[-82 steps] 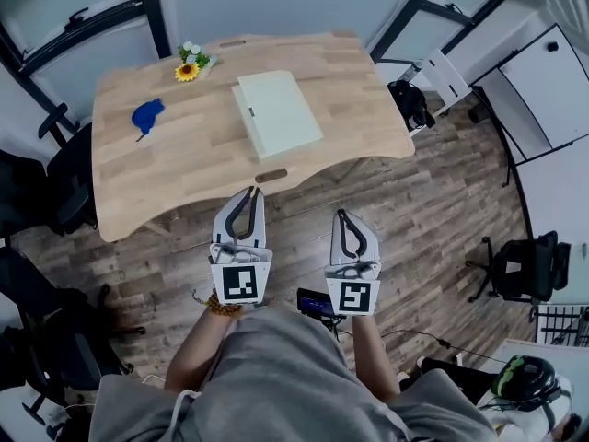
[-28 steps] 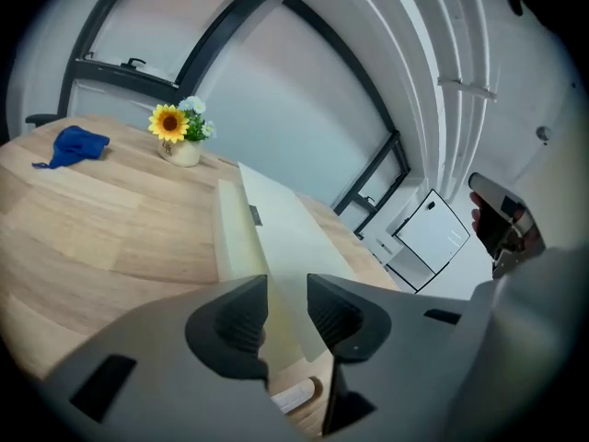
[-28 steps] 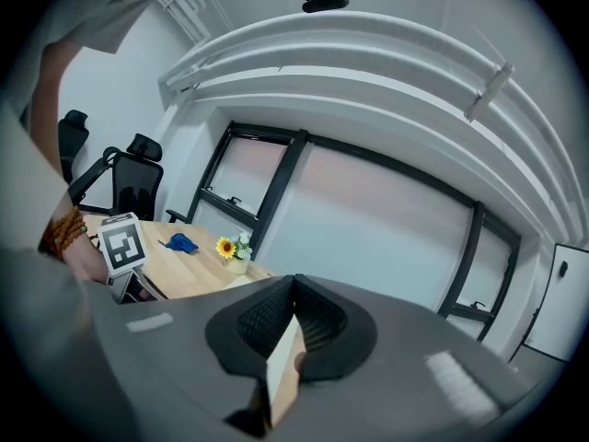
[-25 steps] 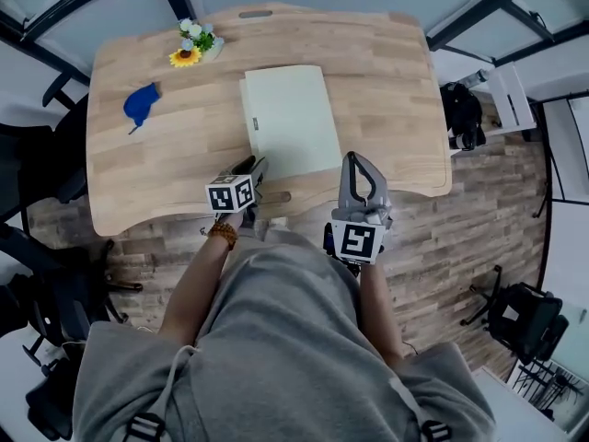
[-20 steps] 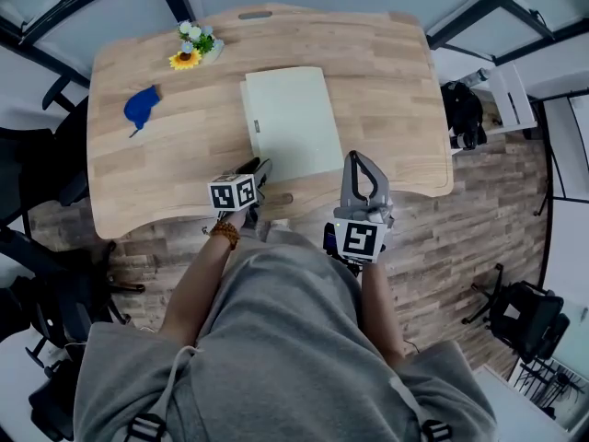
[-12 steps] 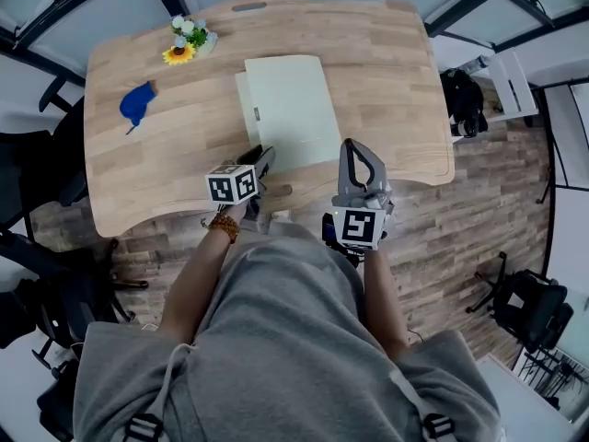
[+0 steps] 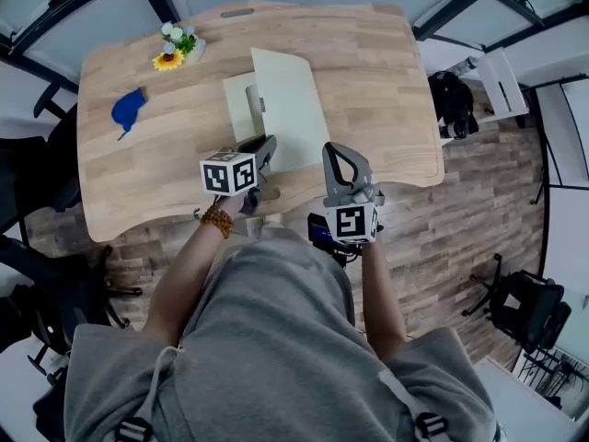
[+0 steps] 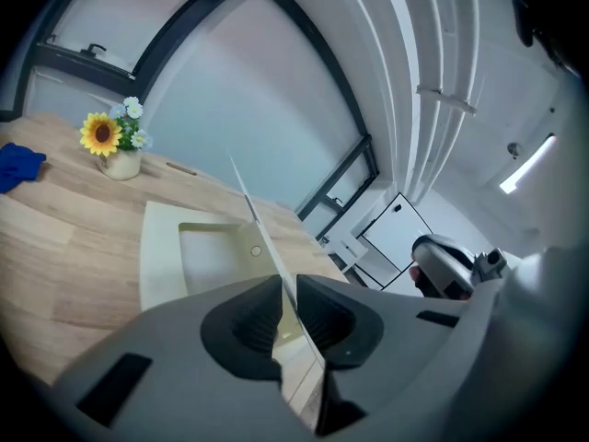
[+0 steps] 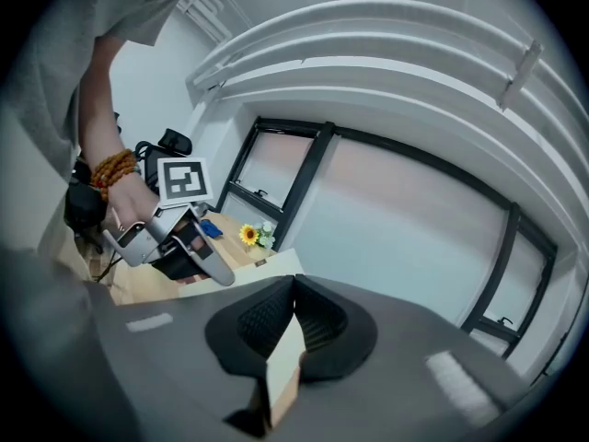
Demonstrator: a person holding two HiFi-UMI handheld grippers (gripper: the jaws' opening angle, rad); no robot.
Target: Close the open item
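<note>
While the pale box (image 7: 237, 109) lies open in the middle of the table (image 7: 368, 81), its lid (image 7: 285, 109) is tilted up, pinched by the closing jaws of the left gripper (image 7: 265, 147). Lowering is judged not yet done. The right gripper (image 7: 333, 150) is shut, empty, just beside.

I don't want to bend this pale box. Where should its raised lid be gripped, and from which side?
Its near corner, from the person's side of the table. The lid stands raised as a thin sheet over the base, so that edge slips between jaws; the left gripper is closing on it there.
</note>
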